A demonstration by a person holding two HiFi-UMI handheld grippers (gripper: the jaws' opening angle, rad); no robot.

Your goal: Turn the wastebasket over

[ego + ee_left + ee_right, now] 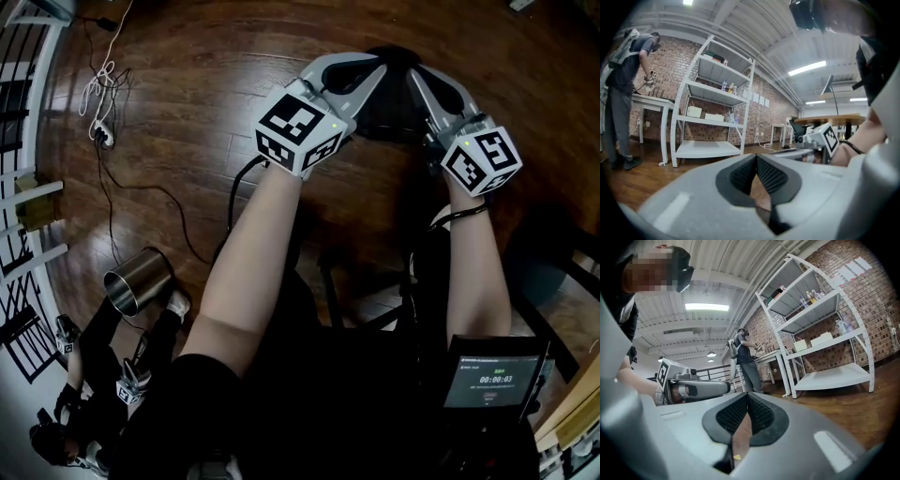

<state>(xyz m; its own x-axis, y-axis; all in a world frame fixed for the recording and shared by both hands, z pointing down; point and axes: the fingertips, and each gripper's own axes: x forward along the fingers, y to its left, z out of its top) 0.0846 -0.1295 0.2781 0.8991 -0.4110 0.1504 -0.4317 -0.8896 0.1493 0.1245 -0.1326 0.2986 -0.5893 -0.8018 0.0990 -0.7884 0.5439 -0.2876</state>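
Observation:
The wastebasket [139,279] is a shiny metal cylinder lying on its side on the wood floor, low at the left of the head view, its open mouth towards the lower left. Both grippers are held out in front of the person, far from it and up to its right. My left gripper [380,62] and my right gripper [422,75] point towards each other, tips close together. Each is shut with its ribbed pads meeting and nothing between them, as seen in the left gripper [756,159] and right gripper [746,397] views. Neither gripper view shows the wastebasket.
A power strip with cables [101,136] lies on the floor at the far left. White shelving [712,112] stands by a brick wall, and a person [626,93] works at a table beside it. A small screen [487,380] sits at the lower right.

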